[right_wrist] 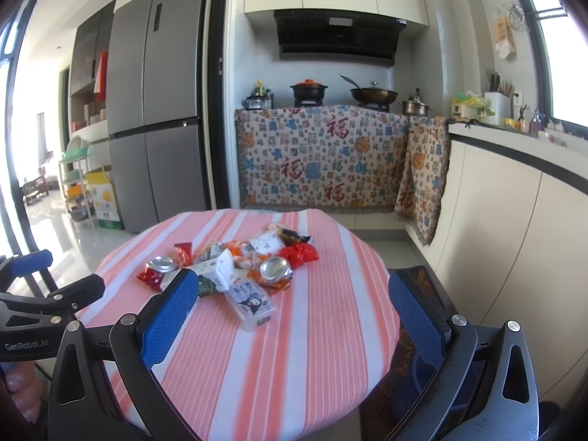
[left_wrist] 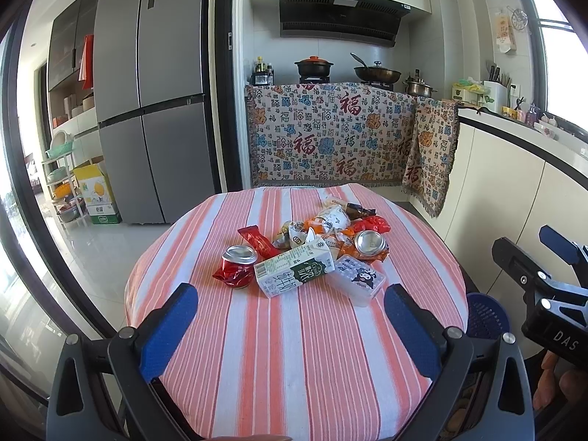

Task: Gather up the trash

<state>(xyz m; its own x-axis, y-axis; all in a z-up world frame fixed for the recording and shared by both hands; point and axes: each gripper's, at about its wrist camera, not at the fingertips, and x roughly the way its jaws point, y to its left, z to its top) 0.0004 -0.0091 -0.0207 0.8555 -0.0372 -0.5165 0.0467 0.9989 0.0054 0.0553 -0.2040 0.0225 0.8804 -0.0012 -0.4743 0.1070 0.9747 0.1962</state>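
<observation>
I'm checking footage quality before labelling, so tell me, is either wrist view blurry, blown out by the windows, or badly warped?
Left wrist view: trash pile sharp, carton print readable; window at right blown out white; fridge edges bow from the fisheye. Right wrist view: softer overall, near tablecloth stripes smeared; both side windows overexposed; same barrel warp.

Legible text: "DAS" in white on the black body of the right gripper (left_wrist: 558, 257), seen from the left wrist; "GenRobot.AI" on the left gripper (right_wrist: 40, 275), seen from the right wrist. Large red "福" characters repeat across the patterned cloth (left_wrist: 330, 139). Milk carton (left_wrist: 294, 270) print unreadable.
</observation>
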